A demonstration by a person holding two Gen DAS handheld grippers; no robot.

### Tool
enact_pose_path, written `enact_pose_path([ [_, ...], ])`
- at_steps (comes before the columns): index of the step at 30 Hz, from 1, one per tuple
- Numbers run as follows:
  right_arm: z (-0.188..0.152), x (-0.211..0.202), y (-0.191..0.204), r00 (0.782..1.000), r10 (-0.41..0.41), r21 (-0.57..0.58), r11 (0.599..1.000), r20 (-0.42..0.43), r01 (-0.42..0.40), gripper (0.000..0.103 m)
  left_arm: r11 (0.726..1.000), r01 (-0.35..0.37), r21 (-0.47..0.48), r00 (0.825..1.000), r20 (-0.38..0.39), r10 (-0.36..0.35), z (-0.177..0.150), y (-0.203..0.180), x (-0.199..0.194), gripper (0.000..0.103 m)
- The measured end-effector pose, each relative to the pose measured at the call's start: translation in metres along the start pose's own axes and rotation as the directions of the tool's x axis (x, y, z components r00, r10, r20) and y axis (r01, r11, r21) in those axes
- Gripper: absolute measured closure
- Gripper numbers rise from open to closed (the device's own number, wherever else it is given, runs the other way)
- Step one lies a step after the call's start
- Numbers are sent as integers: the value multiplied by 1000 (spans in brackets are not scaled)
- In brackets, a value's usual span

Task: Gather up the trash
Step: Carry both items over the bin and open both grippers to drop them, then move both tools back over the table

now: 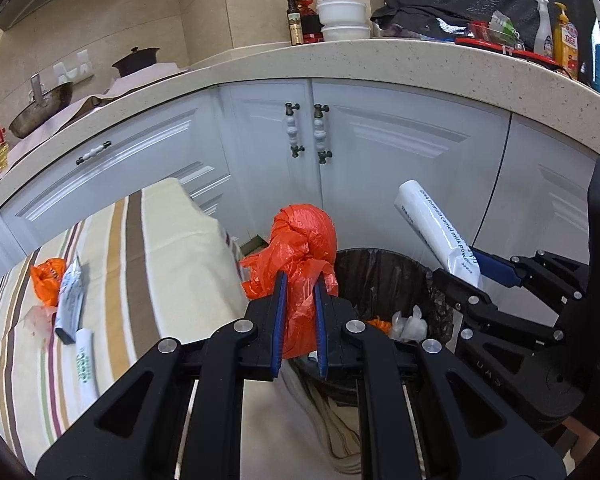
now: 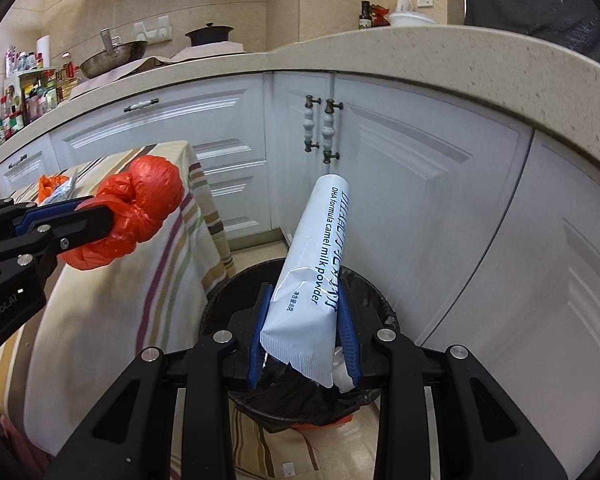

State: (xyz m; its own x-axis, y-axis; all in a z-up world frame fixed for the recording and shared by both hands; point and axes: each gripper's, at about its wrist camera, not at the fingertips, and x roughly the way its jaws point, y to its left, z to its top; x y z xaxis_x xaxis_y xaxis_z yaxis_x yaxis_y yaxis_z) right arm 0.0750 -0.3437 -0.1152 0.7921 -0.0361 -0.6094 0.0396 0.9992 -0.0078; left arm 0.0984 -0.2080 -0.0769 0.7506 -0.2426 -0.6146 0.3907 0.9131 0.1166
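Observation:
My left gripper [image 1: 300,280] is shut on a knotted orange plastic bag [image 1: 304,240], held at the table's corner beside the bin; the same orange plastic bag [image 2: 140,208] shows at the left of the right wrist view. My right gripper [image 2: 305,296] is shut on a white milk powder sachet [image 2: 316,264] that stands up and leans over the black-lined trash bin [image 2: 224,296]. The trash bin [image 1: 384,276] holds orange and clear plastic scraps. On the striped tablecloth [image 1: 148,264] lie another orange bag [image 1: 48,280], a grey sachet [image 1: 70,300] and a white sachet [image 1: 86,360].
White cabinet doors [image 1: 400,152] with paired handles [image 1: 308,132] stand just behind the bin, under a speckled countertop [image 1: 380,60]. Bottles, bowls and a pan crowd the counter. A brown paper bag [image 2: 276,452] lies on the floor in front of the bin.

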Motion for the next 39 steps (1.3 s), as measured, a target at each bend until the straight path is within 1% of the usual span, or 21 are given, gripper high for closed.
enact_pose_path([
  [5,1,11,-8,1000,-8,13,1000,1,8,71,1000,4,-13,1000,-11,-4,10,-8,20,91],
  [8,2,19,-13,1000,-19,27,999,11,18,70,1000,5,-25,1000,-28,-6,13,-9,34,87],
  [9,1,23,-15,1000,-24,35,999,14,23,63,1000,3,-31,999,-40,-4,14,-9,40,78],
  [10,1,27,-18,999,-30,43,999,10,30,58,999,3,-36,998,-55,-5,15,-9,44,66],
  [11,0,29,-20,999,-35,47,998,8,35,51,999,10,-53,998,-65,-13,16,-7,47,63],
  [12,0,31,-22,999,-47,54,997,8,46,50,998,13,-63,998,-64,-17,17,-6,48,63],
  [14,-2,33,-26,999,-54,70,996,-3,54,50,998,5,-62,999,-49,-8,19,-4,46,61],
  [18,-1,25,-26,998,-60,92,994,3,60,49,998,-17,-55,999,-28,16,17,-1,36,53],
  [21,2,16,-21,998,-56,100,993,9,54,48,997,-23,-71,1000,-19,21,16,9,24,52],
  [23,4,9,-16,999,-44,107,993,16,42,47,996,-40,-82,999,-4,40,13,19,10,51],
  [27,13,-7,10,999,3,102,995,46,-8,45,988,-91,-126,995,20,94,3,49,-20,45],
  [30,21,-17,35,996,64,92,993,69,-71,45,975,-144,-167,988,22,150,-9,79,-42,44],
  [34,33,-26,78,984,154,50,986,95,-159,44,949,-228,-216,973,-4,233,-31,122,-69,44],
  [39,39,-30,137,965,246,-21,969,88,-246,44,903,-324,-281,945,-44,325,-60,174,-97,44],
])
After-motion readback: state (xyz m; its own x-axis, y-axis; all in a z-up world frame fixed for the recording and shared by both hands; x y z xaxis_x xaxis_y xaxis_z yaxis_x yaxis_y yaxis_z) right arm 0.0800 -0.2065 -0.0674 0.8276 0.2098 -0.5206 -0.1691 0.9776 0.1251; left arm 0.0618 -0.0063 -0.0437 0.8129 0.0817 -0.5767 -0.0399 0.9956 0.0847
